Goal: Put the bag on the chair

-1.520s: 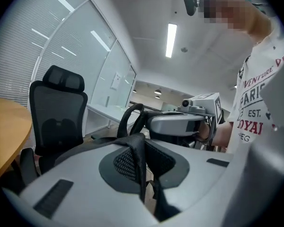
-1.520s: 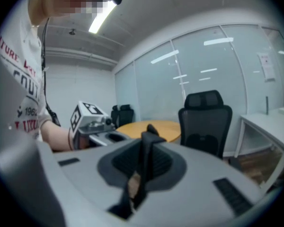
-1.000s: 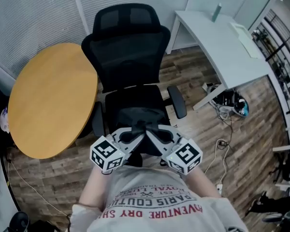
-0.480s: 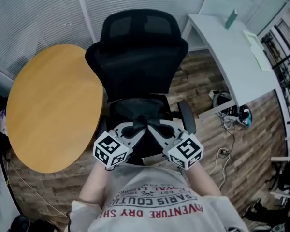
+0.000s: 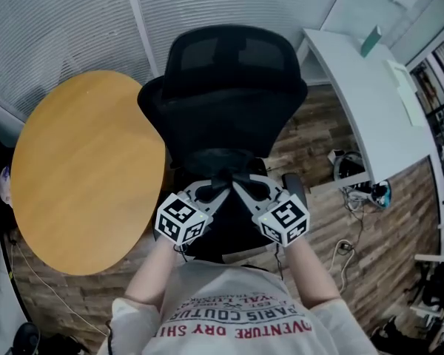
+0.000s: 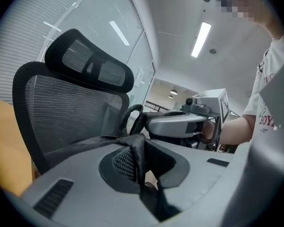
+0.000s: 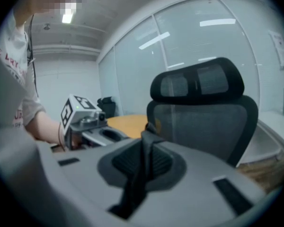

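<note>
The black mesh chair fills the middle of my head view, headrest toward 12 o'clock. A round wooden tabletop sits at 9 o'clock, touching or just beside the chair's edge. A white desk runs off at 2 o'clock over the plank floor.

At 6 o'clock is the white shirt. Its print is upside down to me, and I can read "PARIS" and "DRY" among the partly cut words.

The left forearm and right forearm reach up from 6 o'clock and converge. Both tilt slightly downward, and their marker cubes sit side by side.

The left gripper and right gripper nearly meet tip to tip above the seat. Each is clenched on a black webbing strap of the bag, pinched flat between the pads.

The bag hangs at the gripper tips over the chair seat. Its dark body blends with the seat, so I cannot tell whether it rests there.
</note>
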Motion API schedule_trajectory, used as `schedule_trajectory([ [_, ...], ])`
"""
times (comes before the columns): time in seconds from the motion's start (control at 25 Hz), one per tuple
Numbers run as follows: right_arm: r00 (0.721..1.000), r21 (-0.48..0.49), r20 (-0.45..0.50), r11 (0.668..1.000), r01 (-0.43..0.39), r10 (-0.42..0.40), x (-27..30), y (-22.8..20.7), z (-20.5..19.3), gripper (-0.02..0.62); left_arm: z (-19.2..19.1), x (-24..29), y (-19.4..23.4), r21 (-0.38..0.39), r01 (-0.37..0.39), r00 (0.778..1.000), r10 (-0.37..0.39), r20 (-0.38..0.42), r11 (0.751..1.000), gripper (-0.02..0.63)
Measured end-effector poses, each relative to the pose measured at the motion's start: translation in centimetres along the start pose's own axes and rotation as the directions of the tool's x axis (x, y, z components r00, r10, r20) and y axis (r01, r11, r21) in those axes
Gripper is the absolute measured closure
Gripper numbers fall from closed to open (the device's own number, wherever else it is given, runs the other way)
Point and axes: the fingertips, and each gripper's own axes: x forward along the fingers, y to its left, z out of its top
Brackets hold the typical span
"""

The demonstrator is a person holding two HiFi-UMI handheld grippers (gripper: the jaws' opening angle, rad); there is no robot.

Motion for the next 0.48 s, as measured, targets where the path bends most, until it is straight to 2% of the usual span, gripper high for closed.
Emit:
schedule_trajectory([
  [0.2, 0.999, 0.029, -0.046, 1.0, -0.007, 0.008, 1.8, -1.2, -2.7, 0.548, -2.4, 1.3, 2.1, 0.01, -0.001, 1.0, 0.002, -0.024, 1.0, 0.551],
  [0.48, 0.999, 0.108, -0.039, 0.994, -0.03, 0.034, 2.4, -2.1, -4.0, 0.545, -3.1, 2.3, 3.4, 0.039, -0.014, 1.0, 0.013, 0.02, 0.999, 0.551],
])
